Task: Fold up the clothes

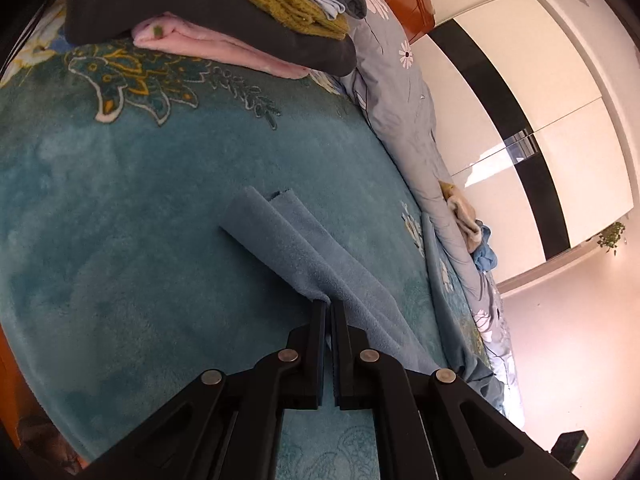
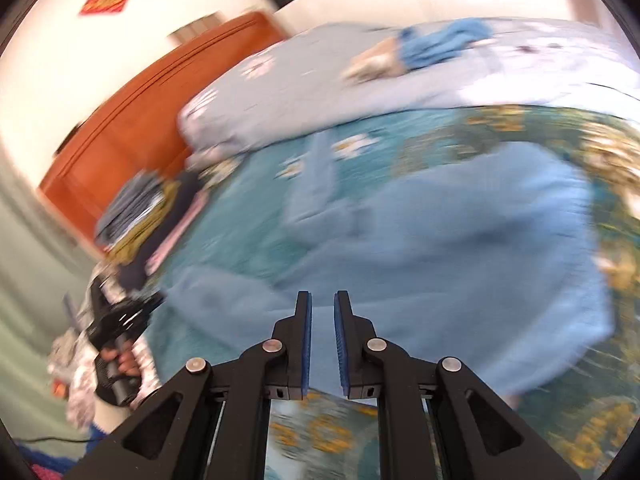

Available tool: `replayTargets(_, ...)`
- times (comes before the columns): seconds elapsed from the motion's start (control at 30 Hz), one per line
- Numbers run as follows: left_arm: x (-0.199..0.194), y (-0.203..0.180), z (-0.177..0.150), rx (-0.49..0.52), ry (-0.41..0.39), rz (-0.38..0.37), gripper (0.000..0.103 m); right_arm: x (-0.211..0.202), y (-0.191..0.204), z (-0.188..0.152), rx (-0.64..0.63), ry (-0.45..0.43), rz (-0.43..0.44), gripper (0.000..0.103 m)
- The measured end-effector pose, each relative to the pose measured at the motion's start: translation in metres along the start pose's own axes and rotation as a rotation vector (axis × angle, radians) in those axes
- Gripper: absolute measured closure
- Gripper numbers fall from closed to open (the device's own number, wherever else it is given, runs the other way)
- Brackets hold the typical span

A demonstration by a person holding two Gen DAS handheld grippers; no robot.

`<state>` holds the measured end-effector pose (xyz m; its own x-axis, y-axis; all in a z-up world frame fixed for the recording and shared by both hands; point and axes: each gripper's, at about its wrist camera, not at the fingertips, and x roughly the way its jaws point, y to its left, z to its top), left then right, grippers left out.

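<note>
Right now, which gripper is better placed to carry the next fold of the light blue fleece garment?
Left. The left gripper is already clamped on the light blue fleece garment; the right gripper hovers open above it.

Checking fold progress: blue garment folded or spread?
Mostly spread: the blue garment lies broad on the bedspread; only one pleated end is pinched in the left gripper.

left claw [image 1: 328, 305] nearly closed, pinching, right claw [image 2: 322, 300] parted, empty
</note>
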<state>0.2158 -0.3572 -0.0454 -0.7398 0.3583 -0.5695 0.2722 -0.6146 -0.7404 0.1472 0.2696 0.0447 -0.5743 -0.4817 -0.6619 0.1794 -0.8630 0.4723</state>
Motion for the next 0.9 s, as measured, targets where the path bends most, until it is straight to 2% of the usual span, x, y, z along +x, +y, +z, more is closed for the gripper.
replayTargets(0.1,-0.003,0.007,-0.002,-0.029,0.012,-0.014,0.096,-0.032,-0.048,-0.013,0.152,-0.067,-0.14,0.09)
replayTargets(0.13,-0.001,0.008,-0.002,-0.038,0.019,-0.015,0.091,-0.043,-0.065,-0.018,0.203,-0.089,-0.186,0.088)
replayTargets(0.17,0.0,0.01,-0.002,-0.051,0.021,-0.015,0.084,-0.049,-0.079,-0.024,0.254,-0.106,-0.214,0.083)
replayTargets(0.2,0.002,0.012,-0.002,-0.066,0.022,-0.01,0.068,-0.05,-0.091,-0.03,0.306,-0.12,-0.224,0.076)
replayTargets(0.23,0.003,0.014,-0.002,-0.079,0.023,-0.007,0.056,-0.05,-0.103,-0.035,0.36,-0.132,-0.23,0.074)
replayTargets(0.27,0.004,0.016,-0.002,-0.091,0.023,-0.009,0.055,-0.049,-0.115,-0.039,0.408,-0.136,-0.213,0.072)
replayTargets(0.4,0.011,0.021,0.003,-0.136,0.028,-0.013,0.055,-0.034,-0.152,-0.047,0.572,-0.129,-0.139,0.072)
replayTargets(0.57,0.012,0.024,0.014,-0.18,0.001,-0.019,0.057,-0.019,-0.157,-0.044,0.641,-0.156,-0.041,0.073)
replayTargets(0.6,0.014,0.024,0.017,-0.186,0.001,-0.019,0.057,-0.016,-0.157,-0.044,0.653,-0.159,-0.035,0.081)
replayTargets(0.67,0.017,0.023,0.021,-0.19,0.006,-0.019,0.075,-0.013,-0.157,-0.043,0.674,-0.16,-0.01,0.089)
replayTargets(0.7,0.017,0.021,0.023,-0.184,0.006,-0.005,0.093,-0.013,-0.156,-0.041,0.677,-0.168,-0.002,0.091)
replayTargets(0.77,0.019,0.012,0.032,-0.167,0.003,0.008,0.097,-0.017,-0.153,-0.034,0.672,-0.196,0.007,0.093)
replayTargets(0.9,0.02,-0.029,0.066,-0.104,-0.011,-0.06,0.098,-0.043,-0.139,0.003,0.608,-0.286,0.032,0.094)
